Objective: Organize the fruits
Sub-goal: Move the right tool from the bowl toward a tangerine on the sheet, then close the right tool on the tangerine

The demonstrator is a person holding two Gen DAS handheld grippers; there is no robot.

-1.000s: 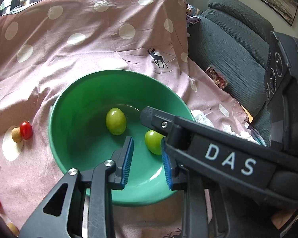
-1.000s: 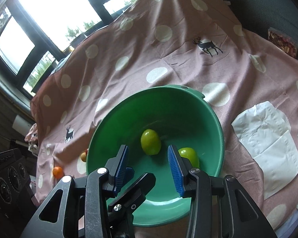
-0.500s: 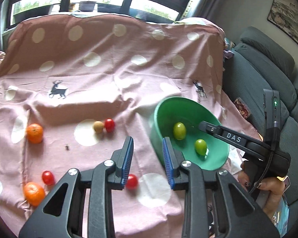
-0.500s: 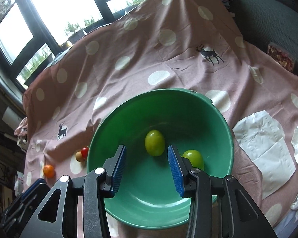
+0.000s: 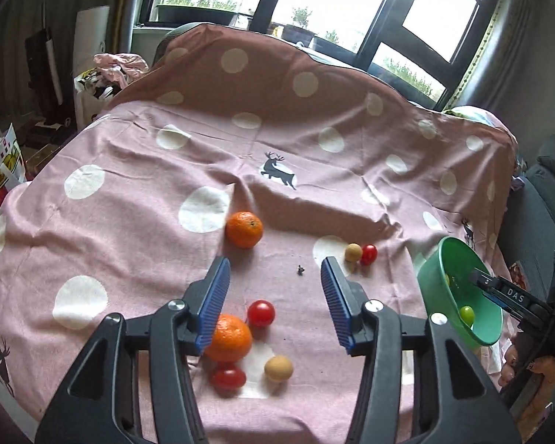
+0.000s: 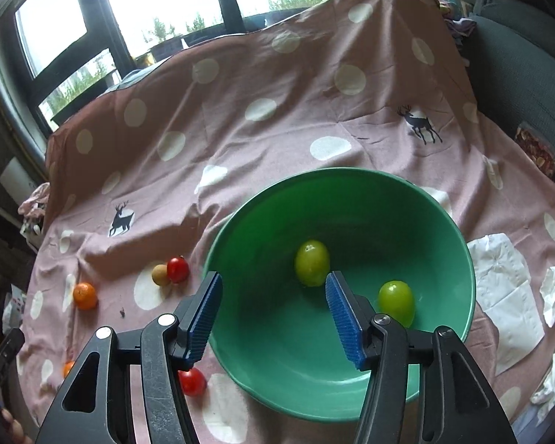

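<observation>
A green bowl (image 6: 351, 172) on the pink spotted cloth holds two green fruits (image 6: 312, 262) (image 6: 396, 298). My right gripper (image 6: 273, 281) hovers over the bowl's near left rim, its jaws opening with nothing between them. My left gripper (image 5: 273, 270) hangs above the loose fruit, its jaws also opening and empty. Under it lie an orange (image 5: 228, 337) partly behind the left finger, a red tomato (image 5: 261, 313), another tomato (image 5: 228, 377) and a tan fruit (image 5: 278, 369). Farther off are a second orange (image 5: 244, 229) and a tan fruit (image 5: 353, 252) touching a tomato (image 5: 369, 254).
White tissues (image 6: 499, 296) lie right of the bowl on the cloth. A grey sofa (image 6: 518, 55) stands at the right, windows behind. Bags (image 5: 0, 162) sit on the floor at the left. The cloth rises over something at the back.
My left gripper swung left, away from the bowl, to above the loose fruit, and its jaws went from nearly shut to wide. My right gripper's jaws widened over the bowl.
</observation>
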